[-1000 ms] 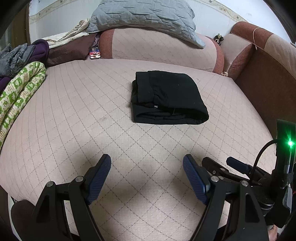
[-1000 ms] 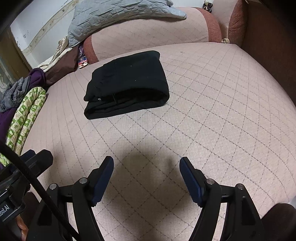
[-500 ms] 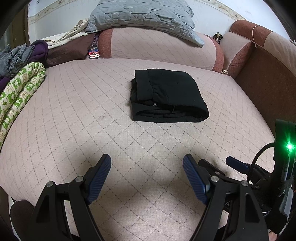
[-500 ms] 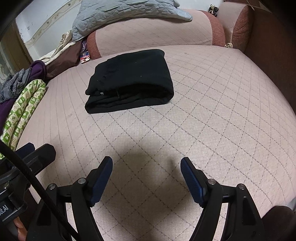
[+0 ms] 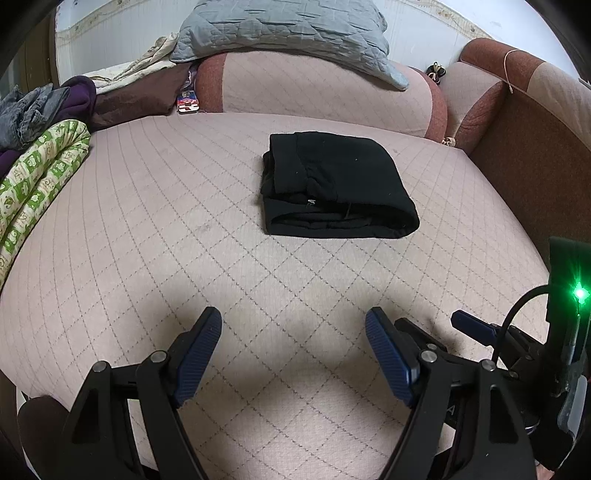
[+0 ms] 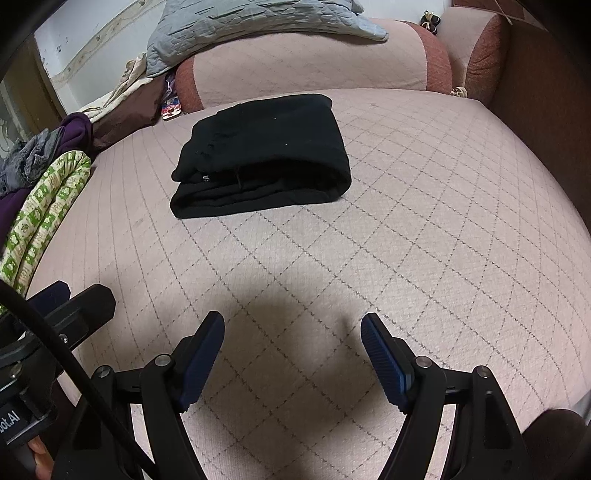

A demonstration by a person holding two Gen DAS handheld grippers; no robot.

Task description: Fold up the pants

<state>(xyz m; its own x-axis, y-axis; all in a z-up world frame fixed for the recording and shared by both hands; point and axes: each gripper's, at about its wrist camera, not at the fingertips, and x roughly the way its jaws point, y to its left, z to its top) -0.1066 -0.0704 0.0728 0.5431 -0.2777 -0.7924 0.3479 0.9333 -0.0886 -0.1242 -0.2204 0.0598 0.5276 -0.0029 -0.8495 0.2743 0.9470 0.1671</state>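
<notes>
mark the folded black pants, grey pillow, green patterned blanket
folded black pants [image 5: 332,177]: left wrist view, top layer.
grey pillow [image 5: 288,29]: left wrist view, quilted face.
green patterned blanket [image 6: 44,218]: right wrist view, rolled edge.

Pants [image 6: 262,155] now nearer centre in right wrist view, less tilted.

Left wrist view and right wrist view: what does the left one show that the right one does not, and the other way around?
Only the left wrist view shows a green light on the device at its right edge. Only the right wrist view shows a fingertip at its bottom left. Both show the folded black pants lying on the quilted bed, the gray pillow, the green patterned blanket, and open grippers: left gripper, right gripper.
</notes>
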